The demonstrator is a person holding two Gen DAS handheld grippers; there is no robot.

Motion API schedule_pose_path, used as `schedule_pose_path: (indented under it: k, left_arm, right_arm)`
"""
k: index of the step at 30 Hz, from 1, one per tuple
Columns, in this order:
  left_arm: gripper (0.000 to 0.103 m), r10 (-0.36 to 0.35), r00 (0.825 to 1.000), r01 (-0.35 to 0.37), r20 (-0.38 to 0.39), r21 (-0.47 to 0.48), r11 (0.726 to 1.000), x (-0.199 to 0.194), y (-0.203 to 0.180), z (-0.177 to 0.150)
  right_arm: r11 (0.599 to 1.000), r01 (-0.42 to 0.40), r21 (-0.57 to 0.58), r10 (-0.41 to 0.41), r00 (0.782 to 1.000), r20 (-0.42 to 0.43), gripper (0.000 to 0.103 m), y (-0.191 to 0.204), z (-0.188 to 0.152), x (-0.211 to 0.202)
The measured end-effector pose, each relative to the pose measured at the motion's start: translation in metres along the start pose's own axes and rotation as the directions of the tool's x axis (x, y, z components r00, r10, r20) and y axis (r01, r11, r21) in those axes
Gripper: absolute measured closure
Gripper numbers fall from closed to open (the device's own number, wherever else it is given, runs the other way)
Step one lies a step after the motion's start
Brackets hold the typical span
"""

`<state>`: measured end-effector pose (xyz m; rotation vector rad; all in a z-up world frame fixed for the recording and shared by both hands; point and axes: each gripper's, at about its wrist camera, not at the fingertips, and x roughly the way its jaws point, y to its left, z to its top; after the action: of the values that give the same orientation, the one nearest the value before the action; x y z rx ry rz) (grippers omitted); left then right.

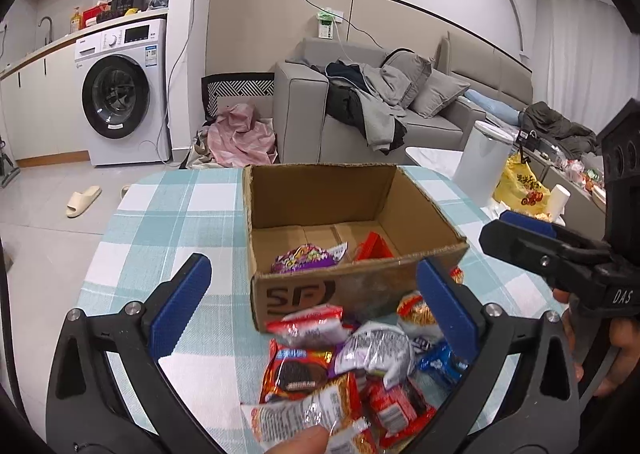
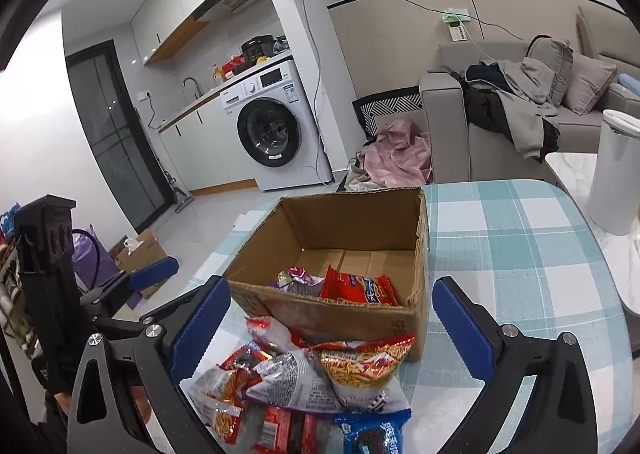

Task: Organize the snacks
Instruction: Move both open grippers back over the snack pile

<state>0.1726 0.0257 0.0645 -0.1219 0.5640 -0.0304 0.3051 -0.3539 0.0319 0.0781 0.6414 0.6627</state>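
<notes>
- Nearest, both grippers stand with jaws spread wide and empty: the left gripper (image 1: 316, 318) and right gripper (image 2: 340, 326) each frame the loose snack pile (image 2: 304, 386) on the checked tablecloth (image 2: 520, 254).
- The packets overlap, so a closing grip may pinch two at once or crush the noodle snack bag (image 2: 360, 366).
- Just beyond, the cardboard box (image 1: 352, 286) holds a purple packet (image 1: 304, 258) and a red packet (image 2: 360, 286); its near wall touches the pile and could get shoved.

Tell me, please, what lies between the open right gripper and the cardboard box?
In the right wrist view, a heap of snack packets lies on the checked tablecloth between the right gripper and the cardboard box.
</notes>
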Motion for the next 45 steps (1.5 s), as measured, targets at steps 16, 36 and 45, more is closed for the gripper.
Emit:
schedule_pose_path:
  k: [16,36,45]
  left_arm:
    - [0.001,0.012,1.000,-0.012,-0.013,0.006,1.000,-0.047,-0.001,-0.040]
    - [0.001,0.031,0.999,-0.030,-0.026,0.020,0.999,-0.080,0.006,-0.078]
    - [0.001,0.016,0.998,-0.015,-0.057,0.011,1.000,-0.070,0.006,-0.086]
  right_arm:
    - [0.996,-0.017,-0.083,0.013,0.998,-0.055,0.000,0.021,-0.038,-0.023]
    - [0.998,-0.009,-0.064,0.001,0.992,-0.124,0.000,0.010,-0.084,-0.038]
    - [0.998,-0.007,-0.058,-0.003,0.986,-0.165,0.000,0.006,-0.091,-0.032]
